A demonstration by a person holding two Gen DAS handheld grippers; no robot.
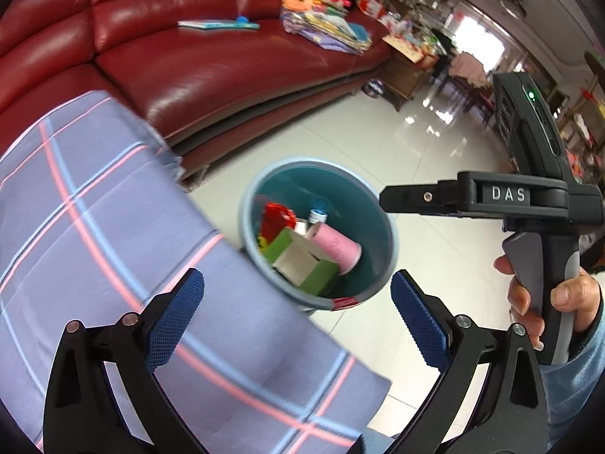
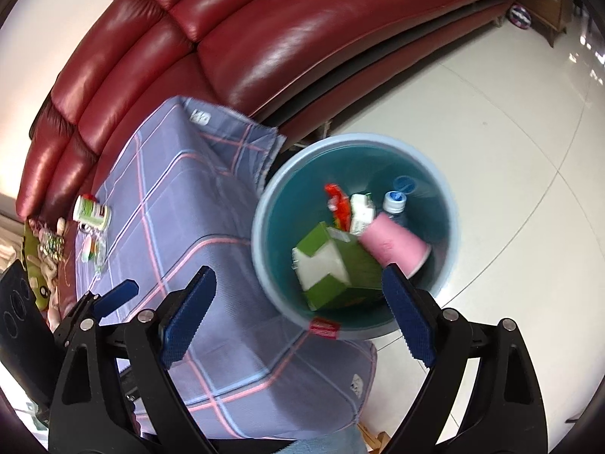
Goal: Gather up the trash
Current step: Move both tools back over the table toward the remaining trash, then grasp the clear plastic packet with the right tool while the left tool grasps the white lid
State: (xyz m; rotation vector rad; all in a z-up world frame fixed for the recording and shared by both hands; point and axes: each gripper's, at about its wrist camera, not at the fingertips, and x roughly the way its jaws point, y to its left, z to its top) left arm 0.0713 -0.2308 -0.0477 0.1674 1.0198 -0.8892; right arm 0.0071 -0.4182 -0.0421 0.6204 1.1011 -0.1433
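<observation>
Trash fills the bottom of the blue bin (image 2: 261,227), which stands on the pale tiled floor (image 2: 510,151) at the centre of the right wrist frame, just beside a table under a plaid cloth (image 2: 181,196). Inside lie a green carton (image 2: 336,272), a pink paper cup (image 2: 393,244), a capped plastic bottle (image 2: 394,201), a red wrapper (image 2: 336,204) and a small white box (image 2: 361,212), all piled together. At the bottom of that frame the right gripper (image 2: 298,314) is spread wide and holds nothing. At the bottom of the left wrist frame, the left gripper (image 1: 298,321) is likewise wide apart and empty. A red leather sofa (image 1: 196,56) curves across the upper left. At the left edge of the right wrist frame, on the cloth, a white bottle with a green label (image 2: 90,210) lies on its side.
</observation>
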